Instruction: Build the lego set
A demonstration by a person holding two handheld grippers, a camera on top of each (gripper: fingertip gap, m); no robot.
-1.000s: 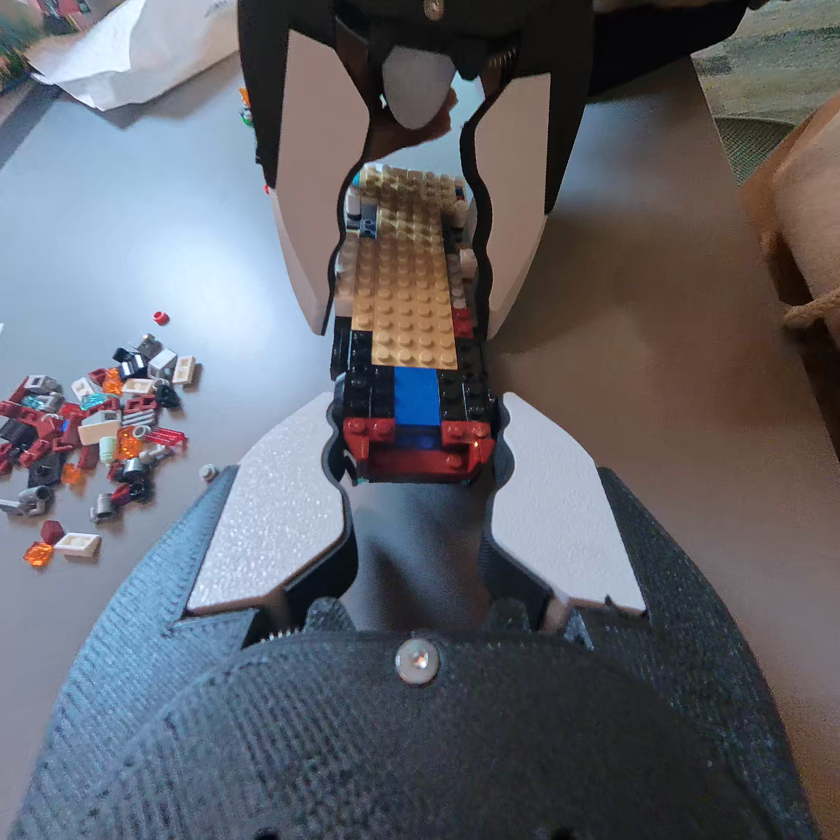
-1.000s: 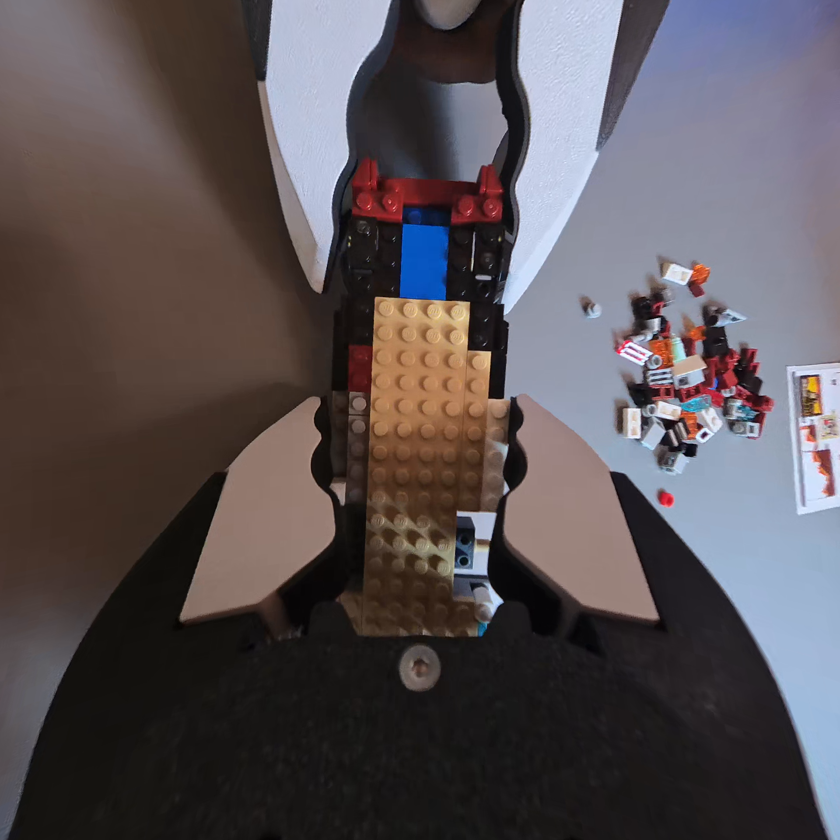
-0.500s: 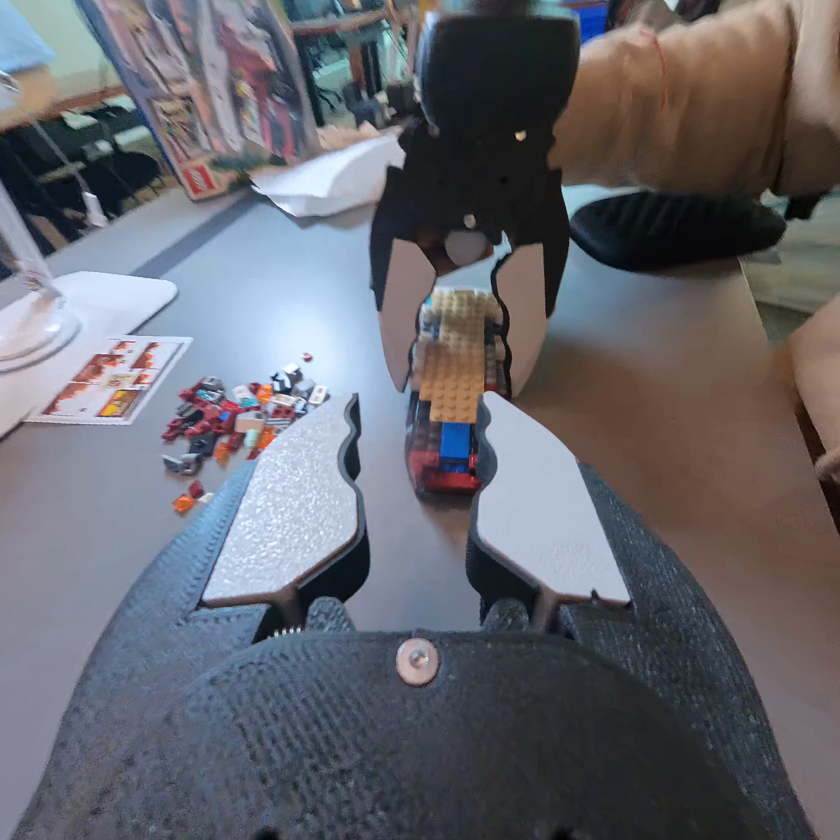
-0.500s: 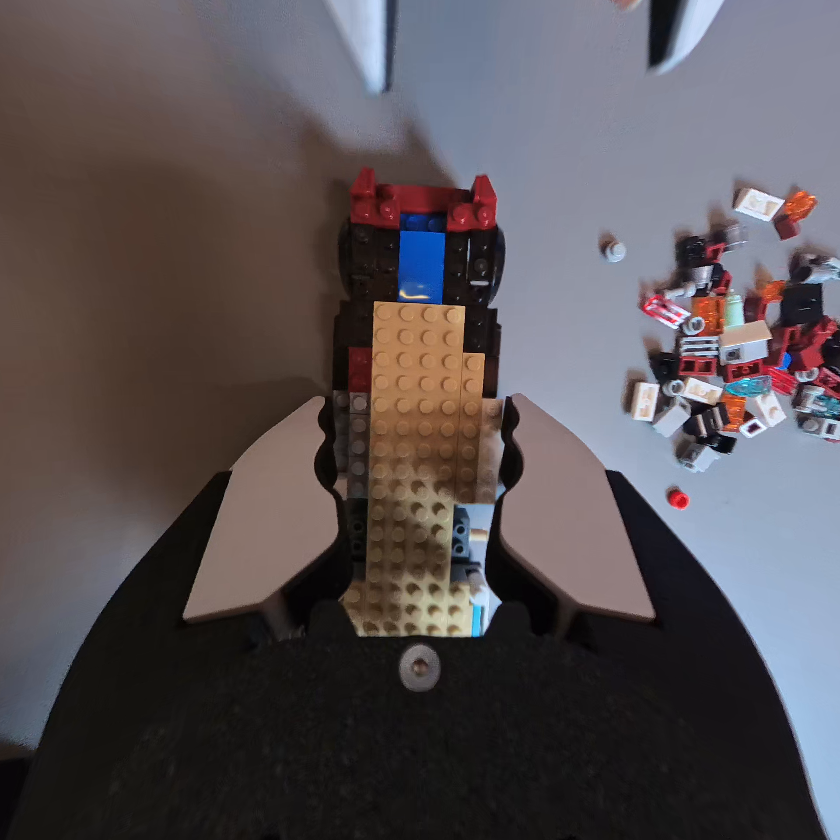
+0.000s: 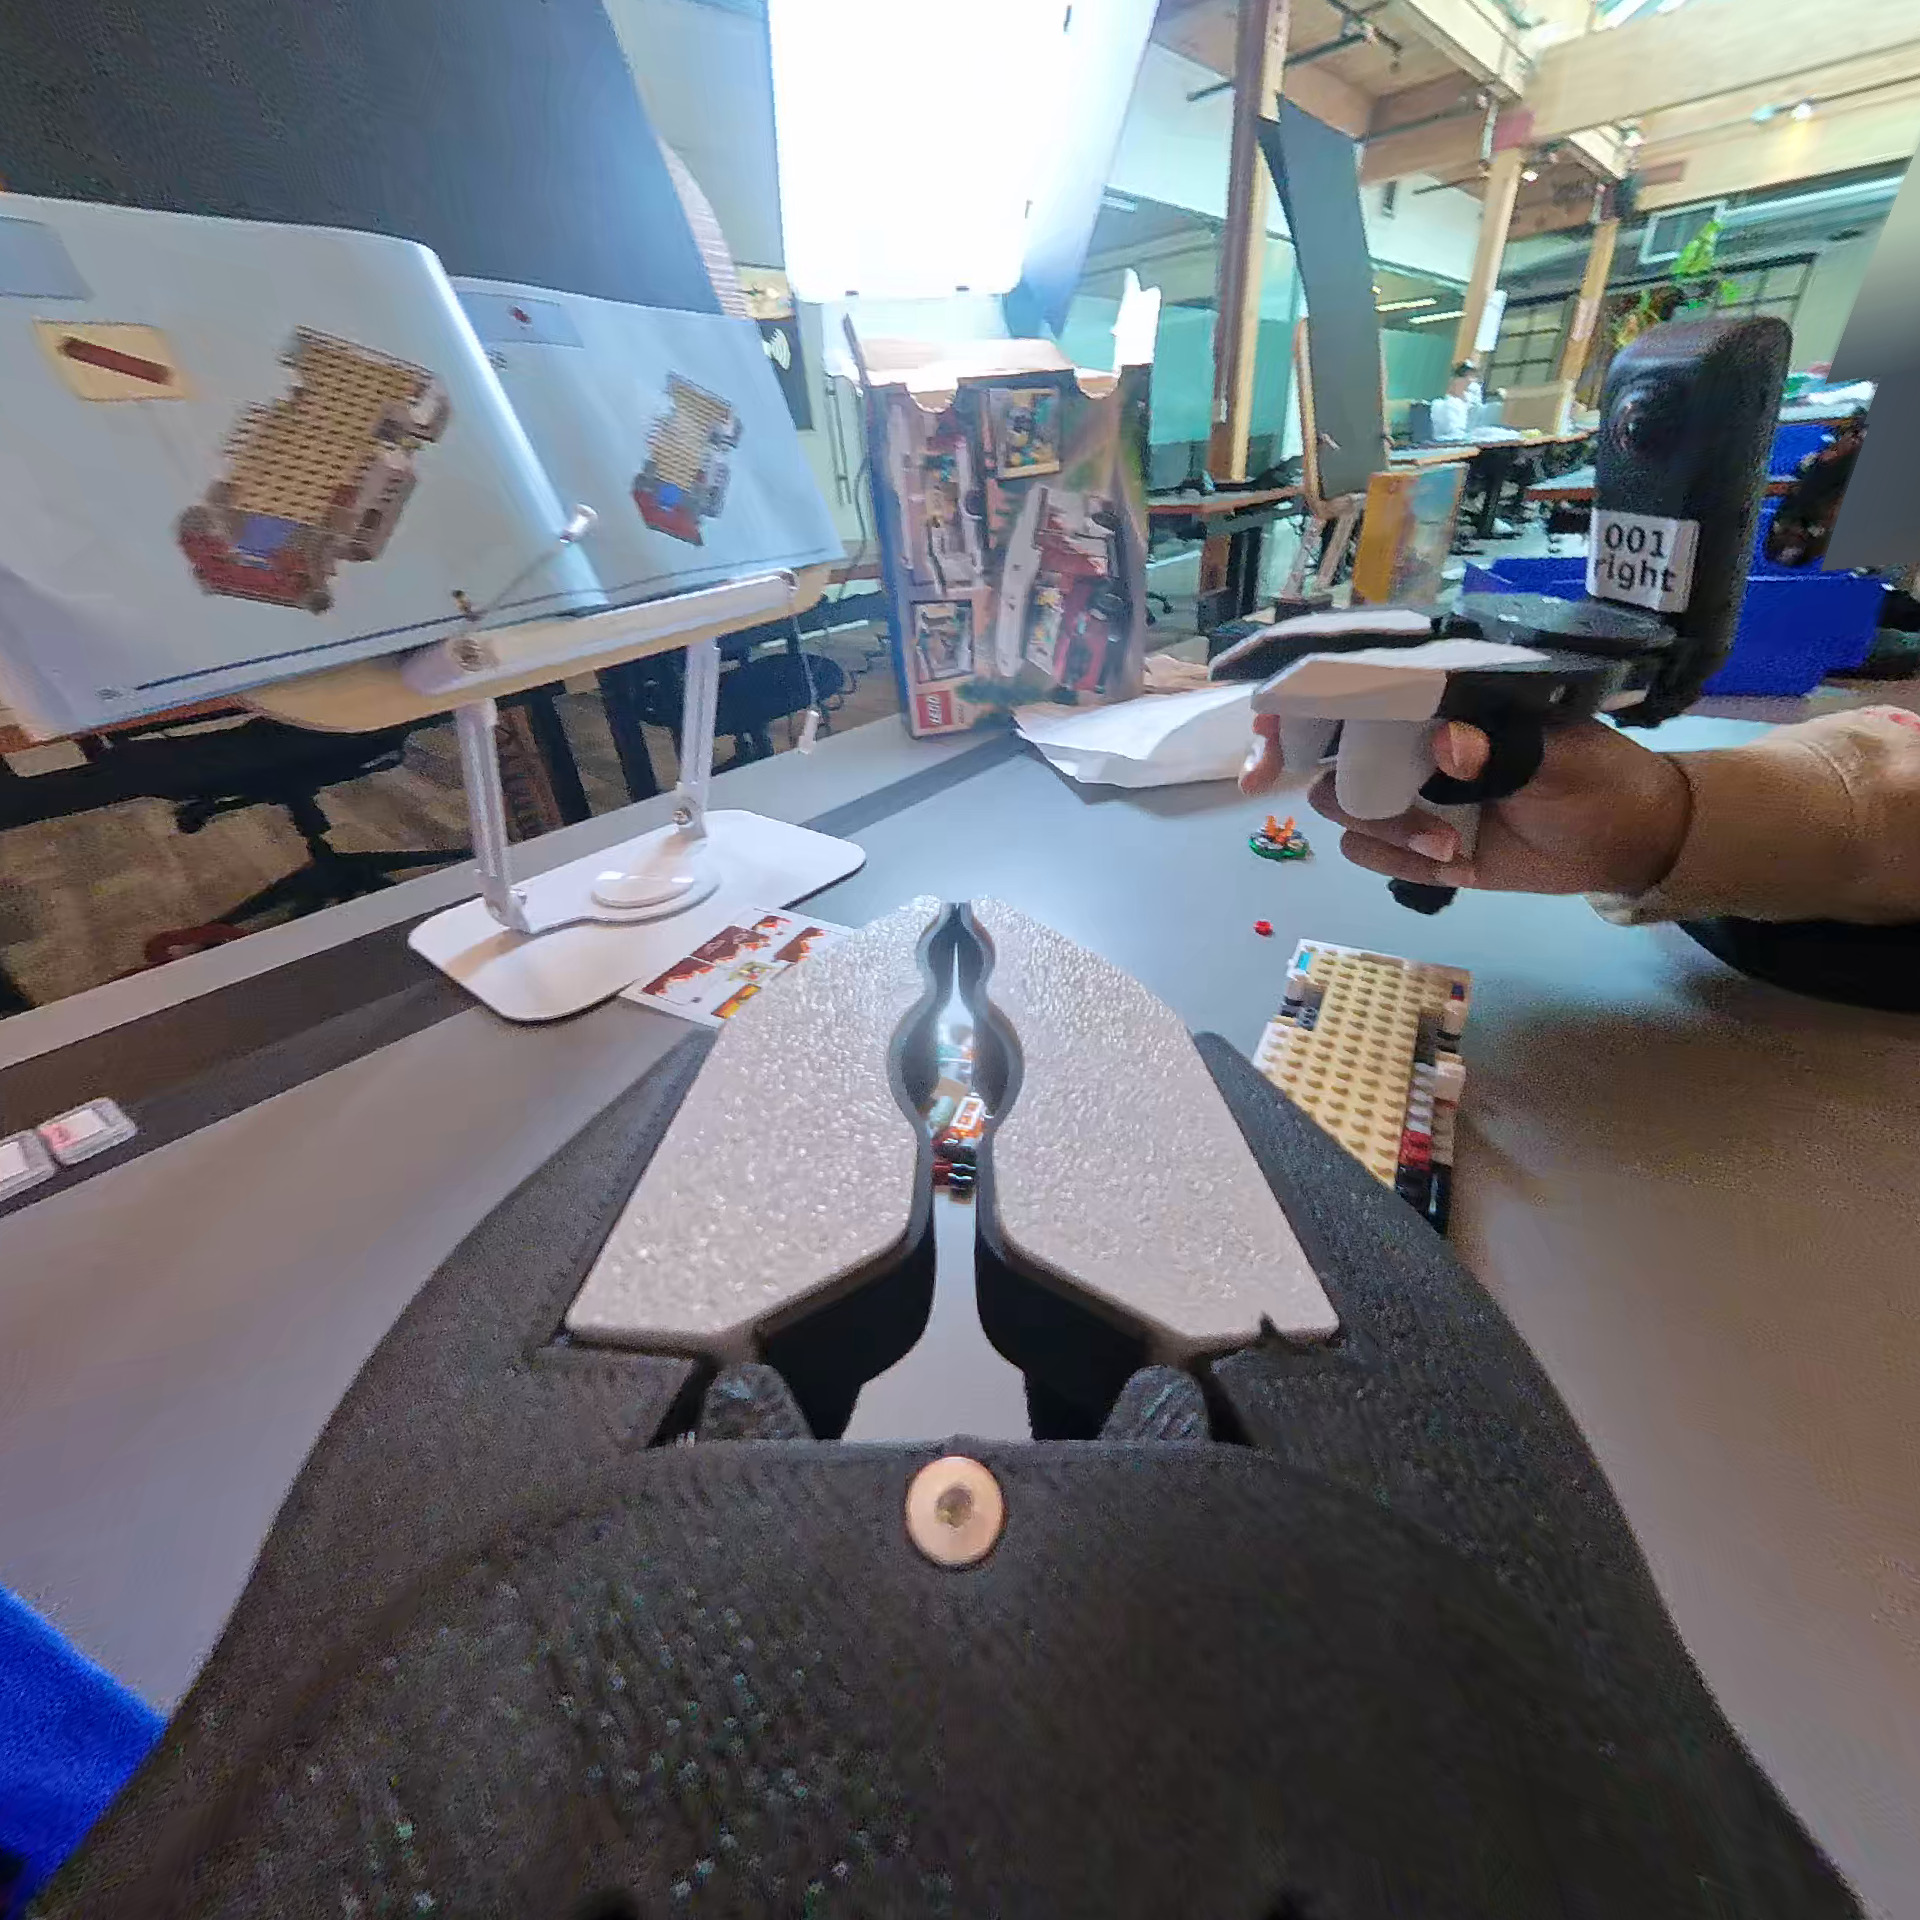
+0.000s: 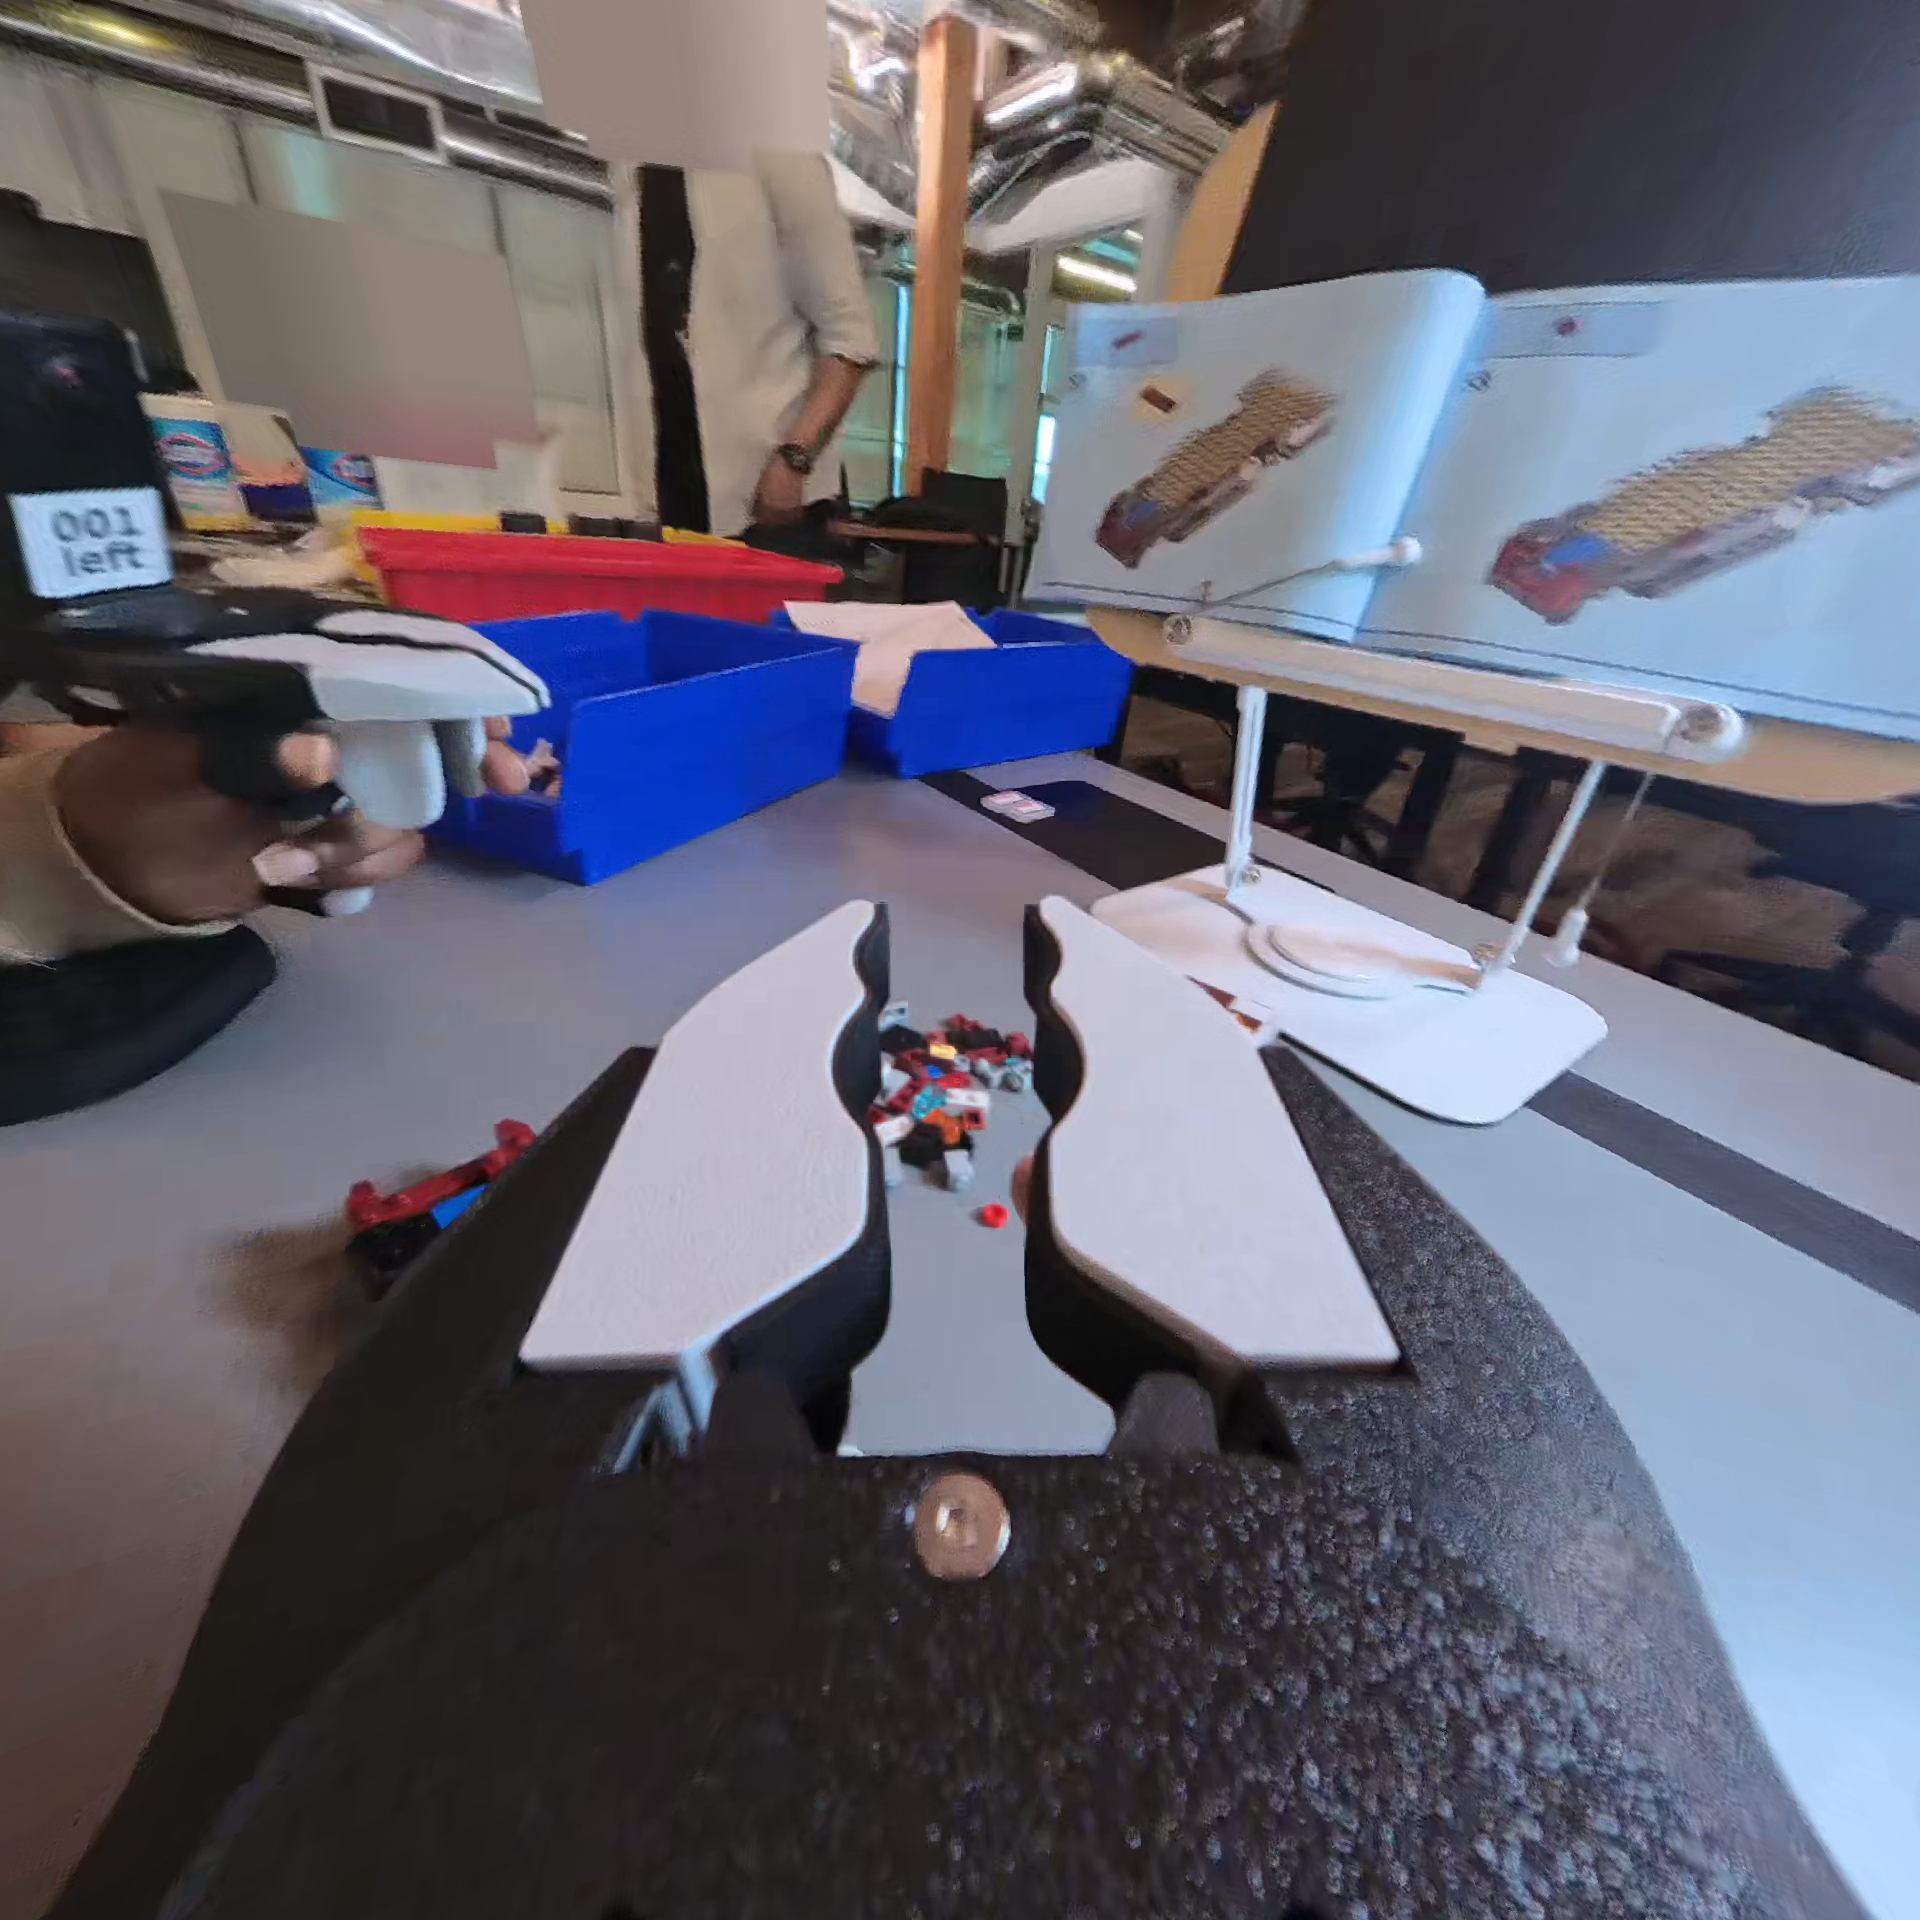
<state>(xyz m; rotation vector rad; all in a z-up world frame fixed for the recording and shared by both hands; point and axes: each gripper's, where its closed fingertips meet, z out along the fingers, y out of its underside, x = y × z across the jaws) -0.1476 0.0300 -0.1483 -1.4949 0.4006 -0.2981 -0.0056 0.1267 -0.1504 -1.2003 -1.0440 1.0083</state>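
Two grippers hover bare: the left gripper (image 5: 954,914) pinched closed, tan studded brick model (image 5: 1361,1049) to its right; the right gripper (image 6: 954,920) parted above scattered small red, black and grey bricks (image 6: 951,1081).

an open office or workshop hall: timber posts (image 5: 1242,260), exposed ducts (image 6: 1091,94), rows of desks (image 5: 1455,457), blue bins (image 6: 665,717) and a grey table (image 6: 644,935) with a booklet stand (image 5: 582,894).

Tan-topped brick model (image 5: 1361,1060) lies flat (ungrasped) on table (image 5: 1662,1247).
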